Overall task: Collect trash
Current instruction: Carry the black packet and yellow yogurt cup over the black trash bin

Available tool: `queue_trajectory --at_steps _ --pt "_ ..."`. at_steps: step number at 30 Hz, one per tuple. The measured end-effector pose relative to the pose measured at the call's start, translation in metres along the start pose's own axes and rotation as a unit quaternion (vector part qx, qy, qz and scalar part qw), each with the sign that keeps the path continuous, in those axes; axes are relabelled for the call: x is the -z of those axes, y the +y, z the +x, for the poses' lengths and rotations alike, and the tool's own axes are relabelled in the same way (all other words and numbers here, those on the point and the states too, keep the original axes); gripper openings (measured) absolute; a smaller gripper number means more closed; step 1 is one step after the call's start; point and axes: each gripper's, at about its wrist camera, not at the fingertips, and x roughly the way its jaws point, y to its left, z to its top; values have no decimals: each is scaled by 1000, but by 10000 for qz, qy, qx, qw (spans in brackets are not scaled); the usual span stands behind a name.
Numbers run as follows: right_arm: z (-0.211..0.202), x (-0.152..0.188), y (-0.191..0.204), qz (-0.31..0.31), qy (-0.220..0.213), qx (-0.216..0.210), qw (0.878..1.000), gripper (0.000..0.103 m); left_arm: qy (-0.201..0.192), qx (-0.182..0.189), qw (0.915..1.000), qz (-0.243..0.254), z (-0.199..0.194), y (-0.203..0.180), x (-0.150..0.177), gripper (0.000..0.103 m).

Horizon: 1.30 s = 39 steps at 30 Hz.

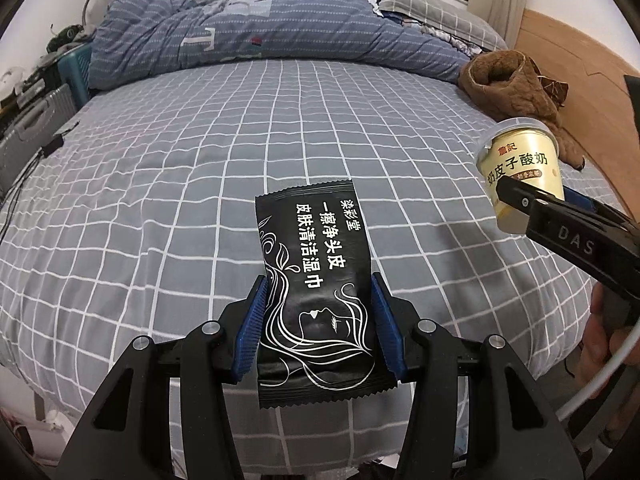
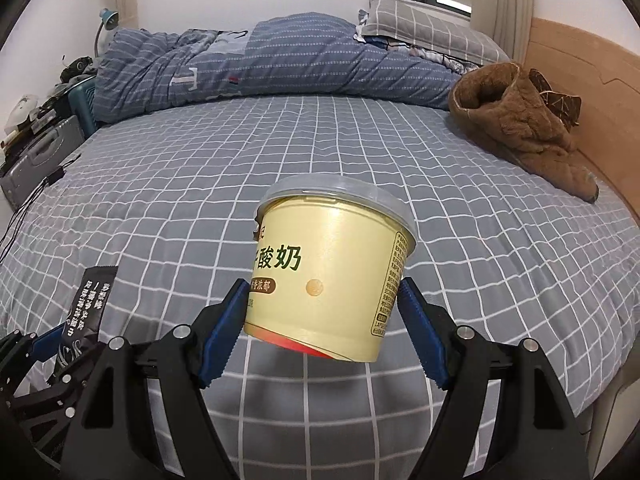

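Note:
My left gripper (image 1: pixel 318 300) is shut on a black wet-wipe packet (image 1: pixel 316 276) with white print, held lengthwise above the grey checked bed sheet (image 1: pixel 180 168). Both blue pads press the packet's long edges. My right gripper (image 2: pixel 322 312) is shut on a cream yogurt cup (image 2: pixel 332 268) with a clear lid, lifted off the bed and tilted slightly. The cup (image 1: pixel 520 172) and the right gripper (image 1: pixel 516 200) show at the right edge of the left wrist view. In the right wrist view the packet (image 2: pixel 86 304) and left gripper (image 2: pixel 60 336) sit at lower left.
A rumpled blue quilt (image 2: pixel 280 64) lies across the far side of the bed, with a checked pillow (image 2: pixel 420 24) behind. A brown fleece garment (image 2: pixel 516 120) lies by the wooden headboard (image 2: pixel 592 92). A grey case (image 1: pixel 32 136) and cables sit off the bed's left edge.

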Motion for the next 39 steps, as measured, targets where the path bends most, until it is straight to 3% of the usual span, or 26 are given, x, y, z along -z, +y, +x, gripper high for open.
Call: queue_trajectory --at_steps 29,39 --pt "-65 61 -7 1 36 -20 10000 72 34 -73 10000 22 -26 -17 35 49" --pt "-86 91 0 -142 95 13 9999 72 77 -83 9999 42 -42 -21 61 48"
